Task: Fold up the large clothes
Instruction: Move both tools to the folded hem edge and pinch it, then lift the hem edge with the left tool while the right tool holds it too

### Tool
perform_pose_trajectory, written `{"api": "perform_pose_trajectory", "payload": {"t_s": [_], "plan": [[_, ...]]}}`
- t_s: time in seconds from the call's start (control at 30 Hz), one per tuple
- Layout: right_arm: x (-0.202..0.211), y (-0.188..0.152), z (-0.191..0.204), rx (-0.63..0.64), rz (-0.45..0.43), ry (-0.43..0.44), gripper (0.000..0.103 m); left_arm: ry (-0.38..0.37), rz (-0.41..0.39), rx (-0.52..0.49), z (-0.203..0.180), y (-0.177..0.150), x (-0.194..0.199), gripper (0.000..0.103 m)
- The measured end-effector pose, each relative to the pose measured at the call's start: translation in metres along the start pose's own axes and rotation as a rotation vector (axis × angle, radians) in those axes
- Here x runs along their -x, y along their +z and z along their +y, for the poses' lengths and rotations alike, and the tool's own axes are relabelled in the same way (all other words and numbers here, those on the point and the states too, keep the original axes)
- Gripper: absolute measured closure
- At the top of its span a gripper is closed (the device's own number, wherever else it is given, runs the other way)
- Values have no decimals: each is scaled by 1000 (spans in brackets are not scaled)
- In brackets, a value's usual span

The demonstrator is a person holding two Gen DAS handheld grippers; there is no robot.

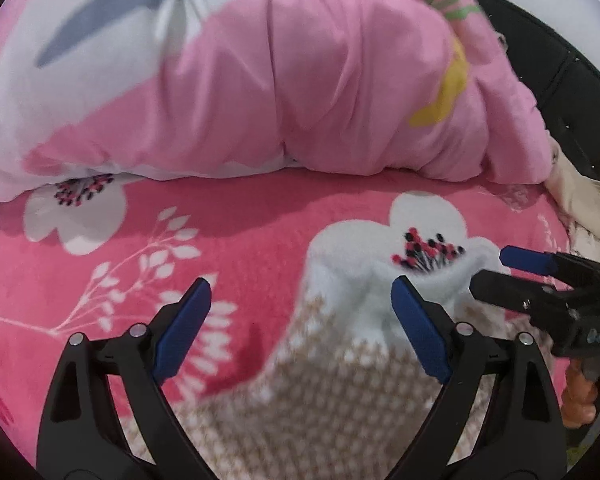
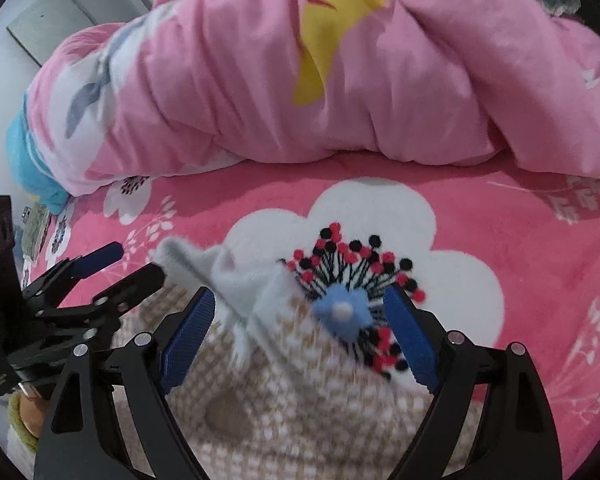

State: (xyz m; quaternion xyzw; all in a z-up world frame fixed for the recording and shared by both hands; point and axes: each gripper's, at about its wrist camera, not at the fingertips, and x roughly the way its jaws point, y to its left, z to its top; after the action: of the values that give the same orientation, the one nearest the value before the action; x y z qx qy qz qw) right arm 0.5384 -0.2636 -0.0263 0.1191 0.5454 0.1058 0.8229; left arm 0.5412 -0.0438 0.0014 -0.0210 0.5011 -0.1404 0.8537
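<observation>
A beige-and-white knit garment (image 1: pixel 320 392) with a pale blue-white collar lies on the pink floral bedspread (image 1: pixel 240 240). My left gripper (image 1: pixel 302 298) is open above its left edge, with nothing between the fingers. In the right wrist view the garment (image 2: pixel 300 400) lies under my open right gripper (image 2: pixel 300 304), and a blue flower trim (image 2: pixel 342 314) sits on it between the fingers. The right gripper also shows at the right edge of the left wrist view (image 1: pixel 496 270), open, over the collar. The left gripper shows at the left of the right wrist view (image 2: pixel 138 262), open.
A bunched pink quilt (image 1: pixel 320 80) with white, yellow and grey patches fills the far side of the bed; it also shows in the right wrist view (image 2: pixel 340 80). A black frame (image 1: pixel 560 72) stands at the far right. A blue-and-white cloth (image 2: pixel 32 160) hangs off the bed's left edge.
</observation>
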Motion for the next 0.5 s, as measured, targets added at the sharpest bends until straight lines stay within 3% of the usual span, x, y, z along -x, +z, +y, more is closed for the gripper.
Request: {"api": "perform_pose_trajectory", "payload": {"t_s": [0.2, 0.23, 0.3, 0.37, 0.5], "plan": [[-19, 2, 1, 7, 40, 6, 38, -58, 39, 39, 3, 3, -24, 51], [-20, 2, 2, 13, 42, 12, 47, -68, 40, 36, 2, 3, -24, 54], [-18, 1, 4, 21, 39, 16, 61, -81, 41, 23, -1, 0, -22, 75], [-14, -1, 5, 35, 33, 26, 77, -88, 36, 1, -5, -3, -16, 81], [-1, -12, 18, 99, -2, -10, 87, -92, 7, -48, -12, -9, 3, 90]]}}
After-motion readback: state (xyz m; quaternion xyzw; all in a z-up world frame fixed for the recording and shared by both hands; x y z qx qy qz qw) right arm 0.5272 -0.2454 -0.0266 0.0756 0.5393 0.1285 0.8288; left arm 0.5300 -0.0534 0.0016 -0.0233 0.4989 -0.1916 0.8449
